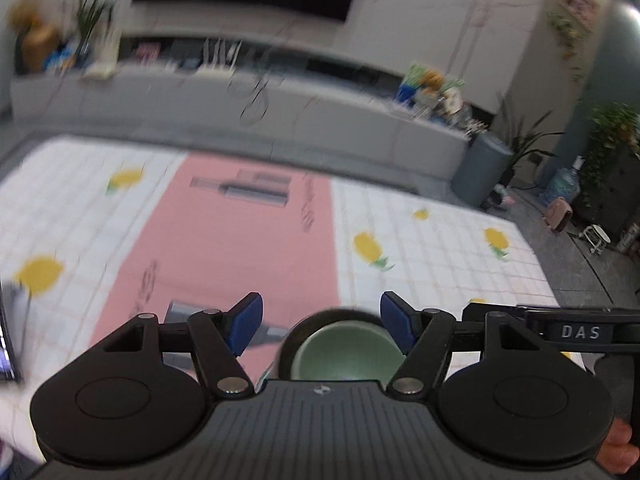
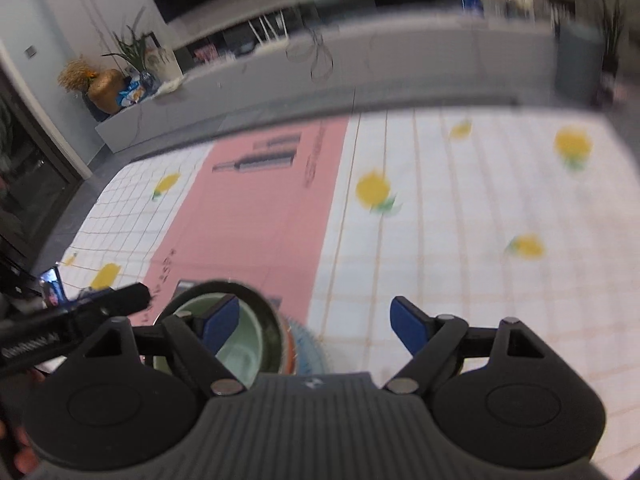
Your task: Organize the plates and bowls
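Observation:
A bowl [image 1: 340, 350] with a dark outside and pale green inside sits on the table, low in the left wrist view. My left gripper [image 1: 322, 320] is open above it, with the blue pads apart and empty. In the right wrist view the same bowl [image 2: 248, 344] sits at lower left, stacked on a plate [image 2: 306, 350] with a blue patterned rim. My right gripper [image 2: 316, 322] is open and empty, its left pad over the bowl's inside. Both views are blurred.
The table carries a white grid cloth with yellow lemons [image 1: 440, 248] and a pink mat [image 1: 240, 240] down the middle. A phone screen [image 2: 52, 292] shows at the left edge. Beyond the table are a grey TV cabinet [image 1: 280, 108], plants and a bin [image 1: 482, 170].

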